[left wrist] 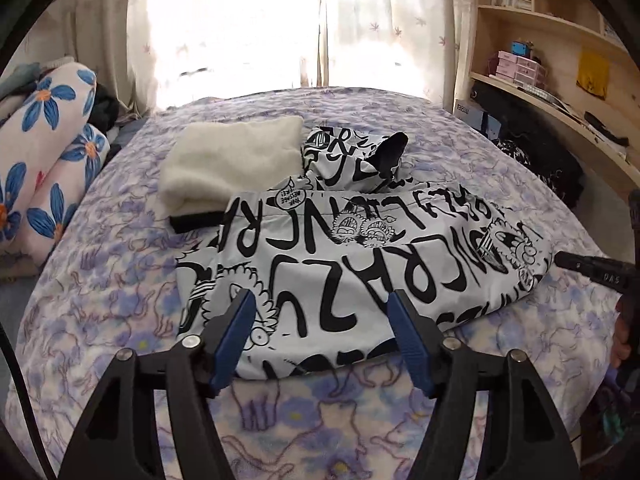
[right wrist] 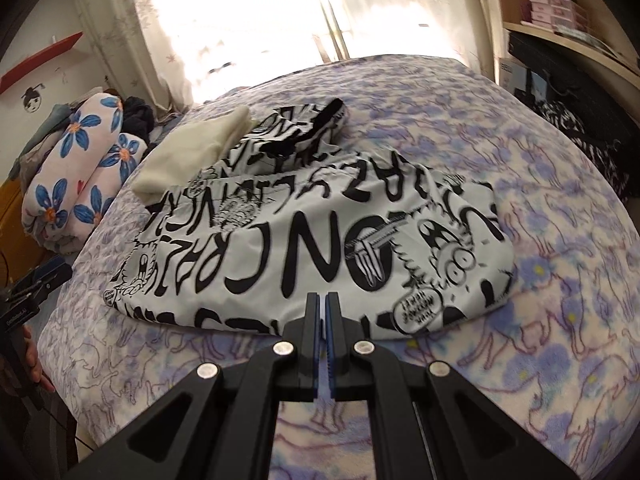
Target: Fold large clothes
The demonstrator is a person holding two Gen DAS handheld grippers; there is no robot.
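Behind the bed (left wrist: 120, 360) a bright curtained window washes out the far wall, with shelves (left wrist: 560, 32) to the right and a rolled flower quilt (left wrist: 52, 152) to the left. We have the printed jacket (left wrist: 360, 264) lying across the middle of the purple bedcover, its body doubled into a wide slab and its hood (left wrist: 360, 156) bunched at the far side, just beside a folded cream fleece (left wrist: 232, 160) at the far left.

Our left gripper (left wrist: 322, 298) hangs above the jacket's near edge with its jaws apart and nothing between them; no cloth is pinched. Our right gripper (right wrist: 323, 300) has its jaws pressed together at the near edge, and we see no fabric caught there either.

We judge the fold partly done: the body is stacked, but the hood is loose and the near hem sags over the bed's curve. Several things could go wrong:

- The slick-looking cloth may slide open once we tug one corner, since nothing pins the layers.
- A bite taken through only the top layer would peel the stack apart.
- Folding the hood inward could drag the fleece, as the two touch.
- The soft bedcover may get pinched along with the hem.
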